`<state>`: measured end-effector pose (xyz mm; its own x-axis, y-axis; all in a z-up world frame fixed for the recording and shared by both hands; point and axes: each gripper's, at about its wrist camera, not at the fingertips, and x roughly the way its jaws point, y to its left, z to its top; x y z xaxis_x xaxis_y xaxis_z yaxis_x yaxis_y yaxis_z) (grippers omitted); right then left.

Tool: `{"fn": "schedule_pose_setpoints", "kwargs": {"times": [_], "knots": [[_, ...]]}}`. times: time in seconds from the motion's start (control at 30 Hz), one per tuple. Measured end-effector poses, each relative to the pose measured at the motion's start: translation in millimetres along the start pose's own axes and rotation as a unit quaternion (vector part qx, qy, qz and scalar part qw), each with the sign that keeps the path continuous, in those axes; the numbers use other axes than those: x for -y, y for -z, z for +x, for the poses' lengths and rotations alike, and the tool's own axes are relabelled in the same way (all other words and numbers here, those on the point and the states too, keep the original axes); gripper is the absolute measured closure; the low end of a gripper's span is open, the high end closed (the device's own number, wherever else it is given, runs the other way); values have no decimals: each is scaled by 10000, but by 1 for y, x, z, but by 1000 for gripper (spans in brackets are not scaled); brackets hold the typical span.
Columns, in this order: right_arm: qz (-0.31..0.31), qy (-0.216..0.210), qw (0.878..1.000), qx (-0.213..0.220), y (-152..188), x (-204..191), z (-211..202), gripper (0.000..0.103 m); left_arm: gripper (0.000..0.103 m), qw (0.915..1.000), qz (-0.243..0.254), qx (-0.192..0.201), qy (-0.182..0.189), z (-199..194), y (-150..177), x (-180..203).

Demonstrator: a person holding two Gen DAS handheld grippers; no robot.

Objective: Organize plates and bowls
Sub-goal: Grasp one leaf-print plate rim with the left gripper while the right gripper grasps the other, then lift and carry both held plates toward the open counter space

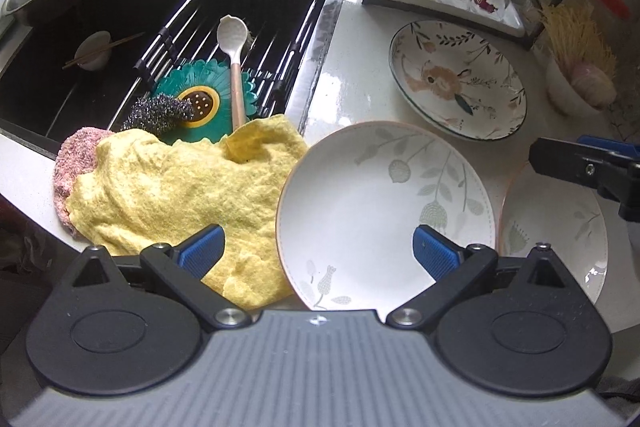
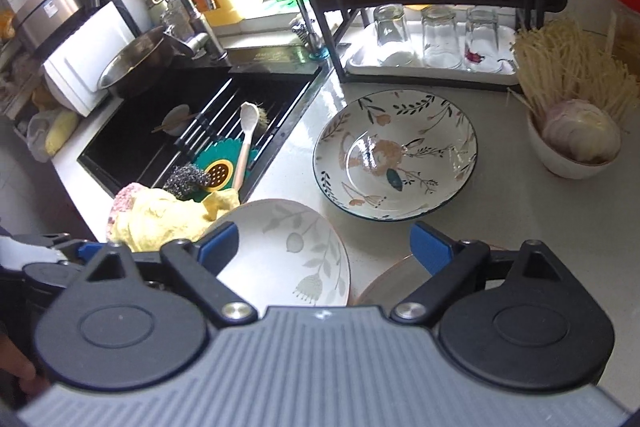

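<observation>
Left gripper: jaws apart, empty, above the leaf-print plate, frame centre
Right gripper: jaws apart, empty
Floral bowl: on the tabletop, centre-right; beside the sink

The white plate and flowered bowl look glazed and glossy; the yellow cloth is soft and nubbly; the worktop shines wet; the drinking glasses are clear glass; the gripper pads are ribbed blue plastic.

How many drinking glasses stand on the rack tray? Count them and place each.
3, all upside down in a row on the white tray under the rack: left glass, middle glass, right glass. More may hide behind the frame.
</observation>
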<state>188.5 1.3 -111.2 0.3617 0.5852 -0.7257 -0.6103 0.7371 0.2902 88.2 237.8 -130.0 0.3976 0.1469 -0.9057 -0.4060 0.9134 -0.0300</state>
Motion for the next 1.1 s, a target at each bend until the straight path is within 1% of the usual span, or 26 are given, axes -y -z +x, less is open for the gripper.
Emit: {"fn": "schedule_pose_setpoints", "kwargs": {"times": [0.07,0.1,0.13,0.2,0.23,0.27,0.3,0.37,0.4,0.5,0.57,0.6,0.67,0.7,0.77,0.8,0.83,0.87,0.9,0.97,1.0,1.03,1.07,1.1], "knots": [[14,-113,9998,-189,-2,3,12,21,1,9999,-114,-94,13,7,0,-5],[-23,-148,9996,-249,-3,3,16,22,1,9997,-187,-147,76,11,0,-7],[-99,-187,9993,-314,-4,3,22,23,1,9994,-245,-216,118,14,-1,-9],[-315,-223,9982,-466,-5,1,33,29,1,9988,-381,-288,131,19,1,-11],[-408,-206,9973,-576,-6,-1,39,37,1,9984,-453,-307,129,21,2,-13],[-482,-225,9963,-679,-7,-3,45,41,2,9977,-555,-374,134,25,3,-16],[-547,-248,9953,-761,-8,-4,51,43,2,9969,-640,-426,153,27,4,-18],[-644,-255,9938,-873,-9,-5,61,53,2,9953,-839,-466,151,32,7,-25],[-681,-262,9930,-927,-10,-5,66,55,2,9943,-938,-480,164,34,9,-28],[-814,-315,9902,-1089,-9,-3,78,55,4,9904,-1188,-630,336,42,15,-35],[-836,-237,9888,-1214,-9,-1,86,55,16,9879,-1336,-705,357,48,18,-36],[-820,-296,9879,-1286,-9,1,89,55,19,9867,-1397,-728,394,50,20,-37],[-879,-356,9862,-1355,-9,3,92,55,33,9840,-1537,-780,445,55,22,-37],[-954,-347,9853,-1373,-10,3,94,55,36,9830,-1593,-808,424,56,23,-37],[-991,-392,9833,-1473,-11,4,99,54,48,9812,-1696,-828,409,59,25,-39],[-973,-460,9823,-1535,-12,5,101,54,50,9801,-1762,-818,414,60,26,-41],[-948,-508,9816,-1575,-12,6,104,55,57,9790,-1822,-821,403,62,26,-42],[-918,-561,9816,-1580,-13,6,105,55,66,9779,-1882,-834,369,63,27,-44],[-919,-621,9810,-1591,-13,6,106,55,70,9768,-1951,-811,361,63,27,-46],[-983,-652,9795,-1634,-13,4,109,61,79,9749,-2065,-729,409,62,28,-47],[-994,-626,9795,-1636,-13,4,110,63,81,9741,-2113,-691,415,62,28,-48],[-977,-605,9795,-1655,-14,5,112,67,84,9734,-2152,-663,412,61,28,-47],[-959,-580,9793,-1685,-14,6,115,72,84,9731,-2175,-644,397,61,29,-47],[-930,-556,9796,-1695,-15,9,117,74,84,9728,-2194,-625,392,60,29,-47]]}}
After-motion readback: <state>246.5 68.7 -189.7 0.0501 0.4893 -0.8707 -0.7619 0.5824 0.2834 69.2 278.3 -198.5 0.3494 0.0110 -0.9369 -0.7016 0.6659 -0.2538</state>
